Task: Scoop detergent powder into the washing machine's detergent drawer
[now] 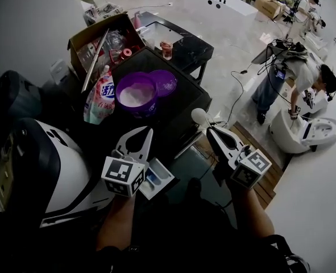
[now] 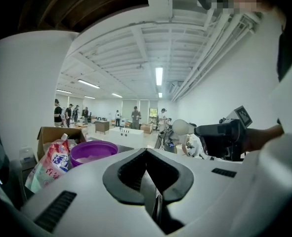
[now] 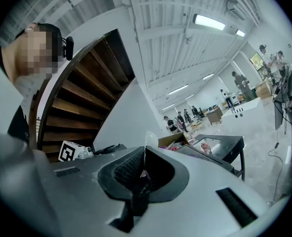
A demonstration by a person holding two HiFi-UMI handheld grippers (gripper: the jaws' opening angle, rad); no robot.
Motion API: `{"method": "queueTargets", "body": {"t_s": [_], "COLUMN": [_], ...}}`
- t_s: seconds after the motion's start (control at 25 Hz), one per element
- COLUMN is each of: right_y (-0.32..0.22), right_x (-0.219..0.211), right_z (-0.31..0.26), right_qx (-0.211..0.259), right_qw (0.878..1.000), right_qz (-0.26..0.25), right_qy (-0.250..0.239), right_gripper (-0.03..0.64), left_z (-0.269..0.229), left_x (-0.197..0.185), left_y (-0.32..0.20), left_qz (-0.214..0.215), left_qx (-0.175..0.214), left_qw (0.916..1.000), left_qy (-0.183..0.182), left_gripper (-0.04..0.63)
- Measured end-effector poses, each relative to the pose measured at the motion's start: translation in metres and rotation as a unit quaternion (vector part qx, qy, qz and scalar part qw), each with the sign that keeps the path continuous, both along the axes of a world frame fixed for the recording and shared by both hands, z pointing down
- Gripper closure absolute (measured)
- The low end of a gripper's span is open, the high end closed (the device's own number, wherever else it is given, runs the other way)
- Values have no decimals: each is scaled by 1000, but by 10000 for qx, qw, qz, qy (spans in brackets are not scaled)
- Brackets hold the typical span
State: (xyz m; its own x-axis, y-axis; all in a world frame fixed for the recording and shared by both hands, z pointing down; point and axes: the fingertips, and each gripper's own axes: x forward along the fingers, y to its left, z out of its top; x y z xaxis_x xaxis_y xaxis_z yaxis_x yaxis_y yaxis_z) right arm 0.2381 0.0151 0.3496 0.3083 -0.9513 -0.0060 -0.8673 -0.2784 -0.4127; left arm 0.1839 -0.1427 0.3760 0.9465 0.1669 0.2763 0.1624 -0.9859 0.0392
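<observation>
Purple tub (image 1: 135, 95) of white powder sits open on the black bench (image 1: 182, 110). Its lid (image 1: 166, 81) touches it, and a detergent bag (image 1: 99, 95) lies just beside. The right tongs (image 1: 211, 132) pinch the handle of a white scoop (image 1: 200, 116), held up near the bench's front corner. The left tongs (image 1: 147, 133) are closed on nothing, just beside the pulled-out detergent drawer (image 1: 158, 179) of the washing machine (image 1: 48, 169).

A black tabletop (image 1: 182, 104) carries 1 purple tub (image 1: 136, 95) of white powder, with 1 purple lid (image 1: 165, 81) touching its right side. 1 detergent bag (image 1: 101, 95) is just left of the tub, and 1 open cardboard box (image 1: 94, 38) sits behind them.
</observation>
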Motion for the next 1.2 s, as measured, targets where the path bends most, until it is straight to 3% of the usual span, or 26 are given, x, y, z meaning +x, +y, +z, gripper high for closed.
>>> {"method": "queueTargets", "body": {"t_s": [0.2,0.48,0.72,1.2], "right_y": [12,1,-48,-139], "right_x": [45,72,68,45], "right_z": [6,11,6,-16], "right_qx": [89,150,73,-186], "right_qw": [9993,9957,9916,9822], "right_qz": [-354,-895,-1289,-1844], "right_qy": [-100,-168,-90,296], "right_gripper": [595,595,595,595], "left_z": [-1,-3,0,4], "left_x": [26,21,3,-25], "left_y": [15,2,-35,-91], "left_qz": [-448,-1195,-1578,-1891], "left_qx": [12,136,135,-33], "left_qw": [9990,9927,9873,9819], "left_qy": [-57,-121,-116,102], "left_gripper": [587,588,586,587]}}
